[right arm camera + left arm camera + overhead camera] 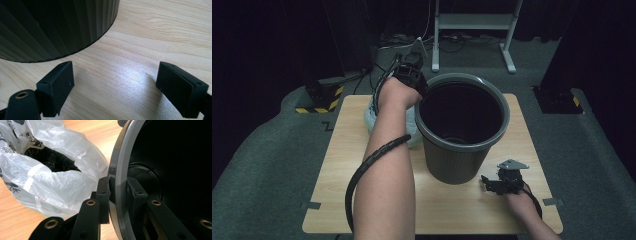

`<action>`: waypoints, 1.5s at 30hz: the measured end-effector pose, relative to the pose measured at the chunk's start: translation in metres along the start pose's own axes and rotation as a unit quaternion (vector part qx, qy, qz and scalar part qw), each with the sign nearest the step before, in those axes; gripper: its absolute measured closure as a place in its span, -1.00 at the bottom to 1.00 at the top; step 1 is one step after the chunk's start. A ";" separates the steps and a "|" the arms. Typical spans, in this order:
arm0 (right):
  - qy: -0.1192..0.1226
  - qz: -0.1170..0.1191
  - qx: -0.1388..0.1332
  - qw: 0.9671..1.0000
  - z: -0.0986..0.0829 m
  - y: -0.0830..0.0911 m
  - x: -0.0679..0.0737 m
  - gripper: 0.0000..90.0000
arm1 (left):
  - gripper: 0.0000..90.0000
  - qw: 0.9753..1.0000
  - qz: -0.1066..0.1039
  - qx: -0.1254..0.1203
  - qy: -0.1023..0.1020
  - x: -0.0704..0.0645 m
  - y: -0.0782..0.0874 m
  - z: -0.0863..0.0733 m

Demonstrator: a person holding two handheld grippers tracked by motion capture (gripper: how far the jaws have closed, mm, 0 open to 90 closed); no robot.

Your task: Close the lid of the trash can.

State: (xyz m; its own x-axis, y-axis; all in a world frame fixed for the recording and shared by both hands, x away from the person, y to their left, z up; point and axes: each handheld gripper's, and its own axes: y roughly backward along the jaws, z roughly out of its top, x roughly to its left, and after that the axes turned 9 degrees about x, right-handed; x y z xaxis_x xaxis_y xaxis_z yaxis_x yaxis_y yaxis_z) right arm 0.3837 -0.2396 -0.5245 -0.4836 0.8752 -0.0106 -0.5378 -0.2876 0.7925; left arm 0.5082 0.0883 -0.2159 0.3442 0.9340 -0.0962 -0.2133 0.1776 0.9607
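The left forearm (pixel 384 170) reaches far forward, wrist bent, and the left gripper (pixel 118 192) has its two jaws drawn close — one on each side of a thin grey rim that they clamp. The right hand (pixel 523 202) lies low and near, the right gripper (pixel 115 85) with jaws spread wide — nothing between them.

A grey waste bin (pixel 461 131) fills the table's (pixel 337 175) centre, with a crumpled plastic bag (pixel 52 180) just beside its left rim; bare tabletop lies open in front.
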 end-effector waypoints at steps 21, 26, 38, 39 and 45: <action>-0.001 0.000 0.001 1.000 0.000 0.000 0.000 -0.68 | 0.50 1.000 -0.010 -0.015 0.000 0.006 0.006 -0.005; 0.000 0.000 0.001 1.000 0.000 0.000 0.000 -0.68 | 0.75 0.999 -0.016 -0.031 -0.005 0.005 0.010 -0.006; 0.000 0.000 0.001 1.000 0.000 0.000 0.000 -0.68 | 0.73 0.999 -0.018 -0.031 -0.004 0.007 0.007 -0.008; 0.000 0.000 0.001 1.000 0.000 0.000 0.000 -0.68 | 0.65 0.999 -0.014 -0.034 -0.001 0.008 0.008 -0.008; 0.000 0.000 0.001 1.000 0.000 0.000 0.000 -0.68 | 0.44 0.998 -0.012 -0.054 0.010 0.018 0.015 -0.014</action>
State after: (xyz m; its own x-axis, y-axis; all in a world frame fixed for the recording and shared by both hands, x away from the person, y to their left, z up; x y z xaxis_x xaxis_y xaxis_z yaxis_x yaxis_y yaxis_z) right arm 0.3839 -0.2396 -0.5244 -0.4837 0.8751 -0.0117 -0.5373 -0.2864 0.7932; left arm 0.4982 0.1126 -0.2070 0.3321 0.9350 -0.1243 -0.3034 0.2306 0.9245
